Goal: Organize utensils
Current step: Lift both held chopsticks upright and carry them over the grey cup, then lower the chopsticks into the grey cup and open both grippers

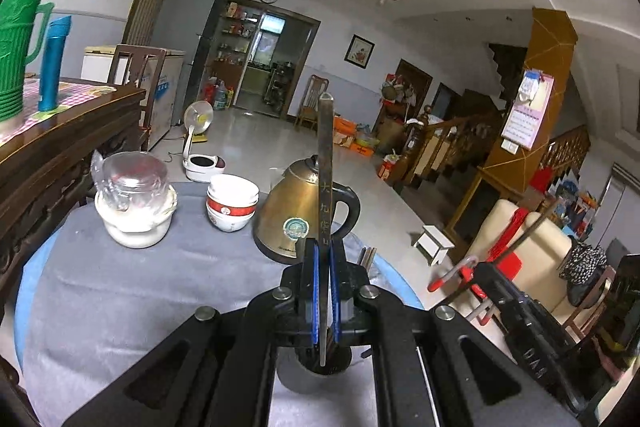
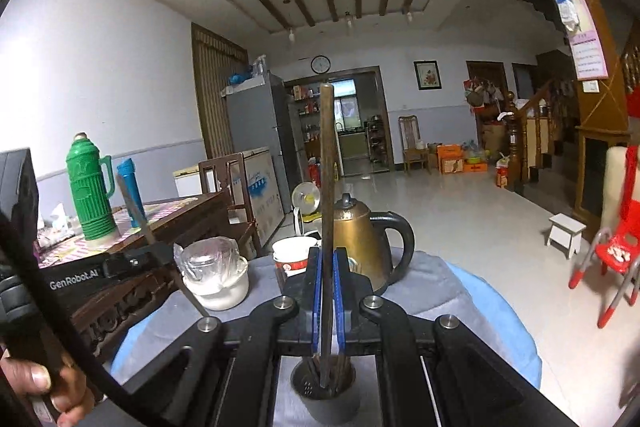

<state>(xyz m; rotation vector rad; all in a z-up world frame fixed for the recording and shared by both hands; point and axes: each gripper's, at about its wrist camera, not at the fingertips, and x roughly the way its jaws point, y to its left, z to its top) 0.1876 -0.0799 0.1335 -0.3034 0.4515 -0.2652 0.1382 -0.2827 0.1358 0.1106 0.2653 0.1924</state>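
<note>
The left gripper [image 1: 325,259] is clamped on a dark chopstick [image 1: 325,163] stamped with Chinese characters, its tip up in front of the brass kettle [image 1: 298,215], whose base lettering is too small to read. The right gripper [image 2: 328,267] pinches a plain brown chopstick [image 2: 327,187] directly above the metal utensil holder [image 2: 324,387], which holds more sticks. "GenRobot.AI" is printed on the left gripper's body in the right wrist view.
</note>
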